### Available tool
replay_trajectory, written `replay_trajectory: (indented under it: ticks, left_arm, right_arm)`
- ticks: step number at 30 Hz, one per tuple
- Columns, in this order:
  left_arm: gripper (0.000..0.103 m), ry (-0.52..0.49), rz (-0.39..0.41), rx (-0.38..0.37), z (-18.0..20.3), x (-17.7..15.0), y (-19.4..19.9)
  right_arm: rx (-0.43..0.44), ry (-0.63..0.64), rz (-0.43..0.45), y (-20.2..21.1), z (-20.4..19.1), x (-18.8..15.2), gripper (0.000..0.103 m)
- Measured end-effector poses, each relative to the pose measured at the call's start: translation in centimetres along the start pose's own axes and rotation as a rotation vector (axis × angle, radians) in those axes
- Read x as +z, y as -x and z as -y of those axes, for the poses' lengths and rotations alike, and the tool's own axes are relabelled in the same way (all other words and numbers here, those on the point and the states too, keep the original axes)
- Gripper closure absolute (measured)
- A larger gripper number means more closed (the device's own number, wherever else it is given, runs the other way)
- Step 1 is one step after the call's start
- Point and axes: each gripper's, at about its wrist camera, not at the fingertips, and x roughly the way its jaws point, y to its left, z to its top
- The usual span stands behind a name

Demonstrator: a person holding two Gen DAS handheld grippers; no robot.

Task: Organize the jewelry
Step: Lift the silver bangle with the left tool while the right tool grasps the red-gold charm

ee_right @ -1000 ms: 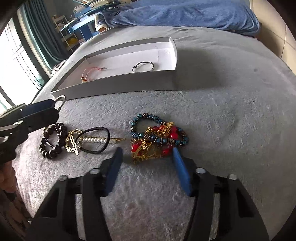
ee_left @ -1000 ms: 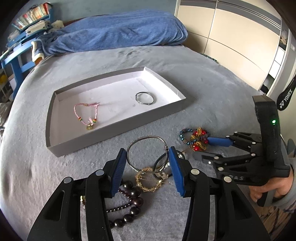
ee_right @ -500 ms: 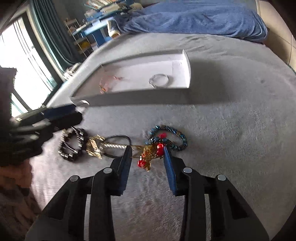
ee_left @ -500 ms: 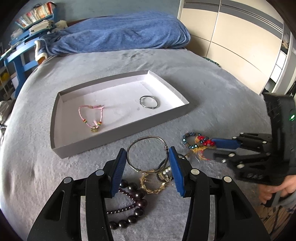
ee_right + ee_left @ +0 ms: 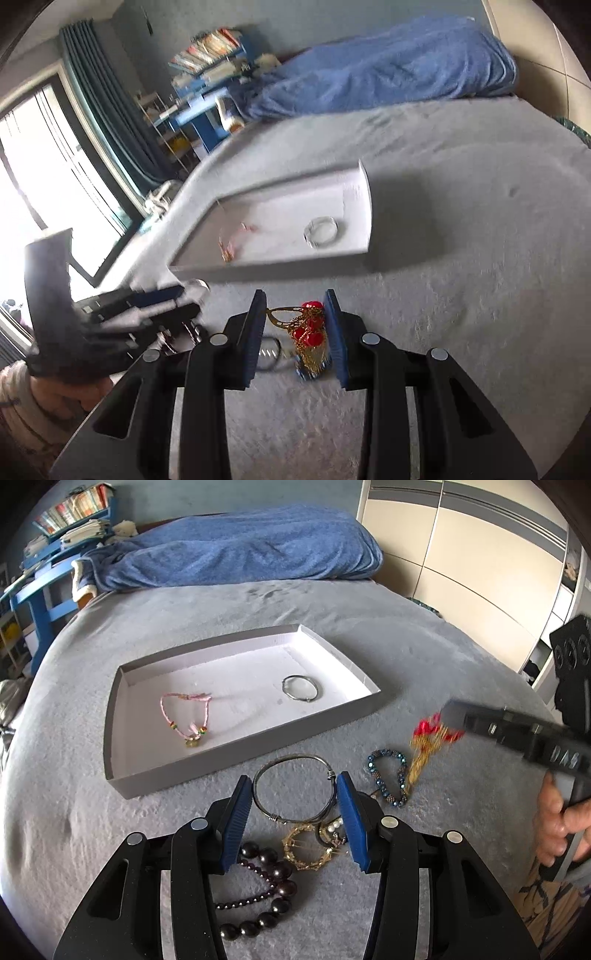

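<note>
Left gripper (image 5: 294, 818): jaws parted wide, blue-padded fingers (image 5: 236, 819) level and pointing forward, held low over the near part of the bed cover, nothing clamped between them.

Right gripper (image 5: 295, 334): raised clear of the bed cover, jaws drawn in on a red-and-gold piece hanging between the pads. Right hand (image 5: 557, 821): wrapped round the gripper's handle, fingers curled on the trigger.

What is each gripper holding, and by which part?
Right gripper: red-and-gold chain ornament, pinched at its upper end, tassel dangling. Left gripper: open, nothing held.
</note>
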Motion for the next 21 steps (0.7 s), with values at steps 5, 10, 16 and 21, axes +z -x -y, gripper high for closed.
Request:
replay_trajectory:
  ticks: [5,10,16,21]
  left_arm:
    - [0.054,0.005,0.011,0.002,-0.3,0.4,0.3]
    - [0.054,0.019,0.027,-0.004,-1.1,1.4,0.8]
    - [0.054,0.037,0.038,-0.018,-2.3,3.0,1.2]
    - [0.054,0.074,0.047,-0.026,-3.8,4.6,1.2]
  right_arm:
    - [0.043,-0.025,0.06,1.1,-0.2,2.2,0.071]
    - [0.062,-0.036,0.08,1.3,-0.3,4.0,0.071]
    - [0.069,-0.001,0.068,0.5,-1.2,6.1,0.071]
    - [0.067,0.045,0.049,-0.7,-2.0,7.9,0.071]
